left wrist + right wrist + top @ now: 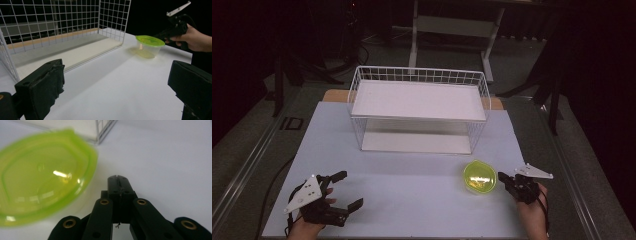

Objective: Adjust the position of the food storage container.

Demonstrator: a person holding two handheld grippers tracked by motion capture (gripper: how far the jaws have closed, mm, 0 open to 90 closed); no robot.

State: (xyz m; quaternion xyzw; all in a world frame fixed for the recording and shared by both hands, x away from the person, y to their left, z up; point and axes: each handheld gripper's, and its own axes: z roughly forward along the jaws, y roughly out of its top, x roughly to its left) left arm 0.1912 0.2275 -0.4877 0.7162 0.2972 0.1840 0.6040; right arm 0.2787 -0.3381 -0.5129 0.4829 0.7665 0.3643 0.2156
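Two grippers | left gripper jaws wide apart, empty | right gripper jaws closed, empty, beside green-lidded container

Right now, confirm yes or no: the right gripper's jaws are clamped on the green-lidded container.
No: the right gripper has its jaws pressed together on nothing, beside the green-lidded container, not around it.

White wire rack near green-lidded tub.
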